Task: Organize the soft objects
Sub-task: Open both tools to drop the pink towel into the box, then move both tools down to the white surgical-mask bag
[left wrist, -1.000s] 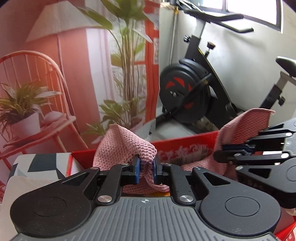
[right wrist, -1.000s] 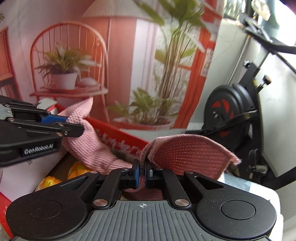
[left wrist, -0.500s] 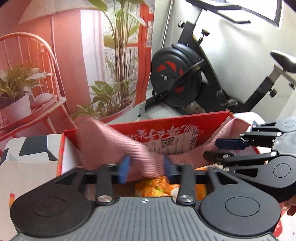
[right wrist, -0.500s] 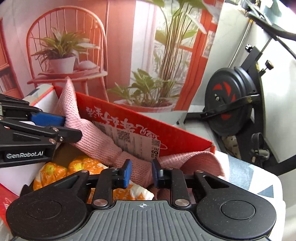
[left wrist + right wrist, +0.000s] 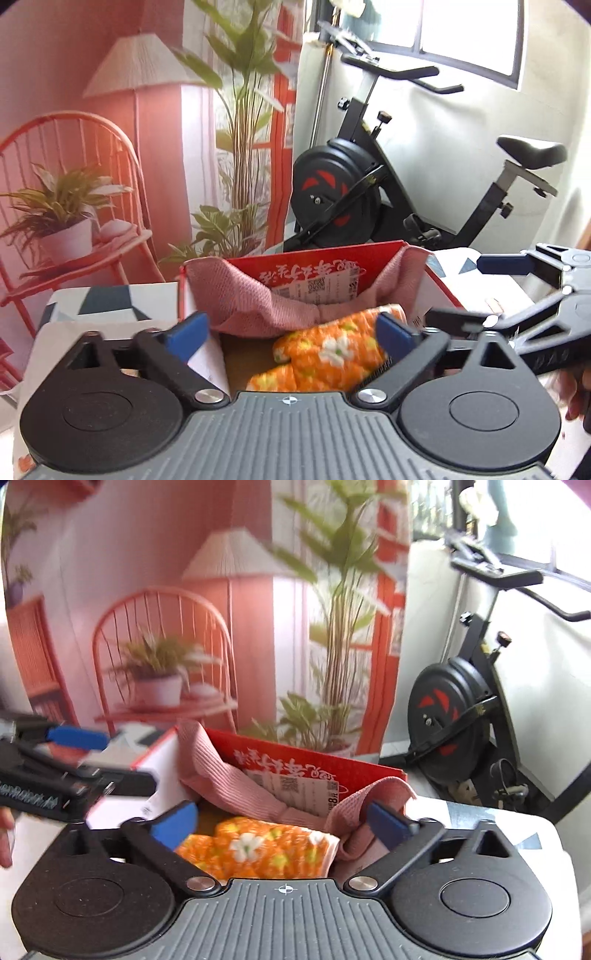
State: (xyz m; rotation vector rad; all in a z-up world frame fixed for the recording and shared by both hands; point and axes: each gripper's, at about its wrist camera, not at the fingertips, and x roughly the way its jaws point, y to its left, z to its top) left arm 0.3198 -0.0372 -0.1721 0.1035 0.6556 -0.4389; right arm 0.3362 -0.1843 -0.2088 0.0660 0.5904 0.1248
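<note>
A pink knitted cloth (image 5: 251, 295) lies slack in the red cardboard box (image 5: 317, 266), its ends hanging over the box's left and right walls. An orange floral cloth (image 5: 325, 350) rests in the box in front of it. My left gripper (image 5: 291, 330) hovers at the box's near side, jaws opening wide, pads touching nothing. The right wrist view shows the pink cloth (image 5: 236, 782), the orange cloth (image 5: 266, 849) and the box (image 5: 303, 760). My right gripper (image 5: 284, 821) is also opening, nothing pressed between its pads. Each gripper shows in the other's view: right gripper (image 5: 476, 291), left gripper (image 5: 103, 757).
The box stands on a table with a patterned white cover (image 5: 110, 302). A printed backdrop of a chair and plants (image 5: 147, 166) hangs behind it. An exercise bike (image 5: 351, 192) stands at the back right. Part of a hand (image 5: 572, 391) shows at the right edge.
Both grippers were shut on the pink cloth held up over the box. They opened, the cloth dropped into the box, and both grippers pulled back and up.
</note>
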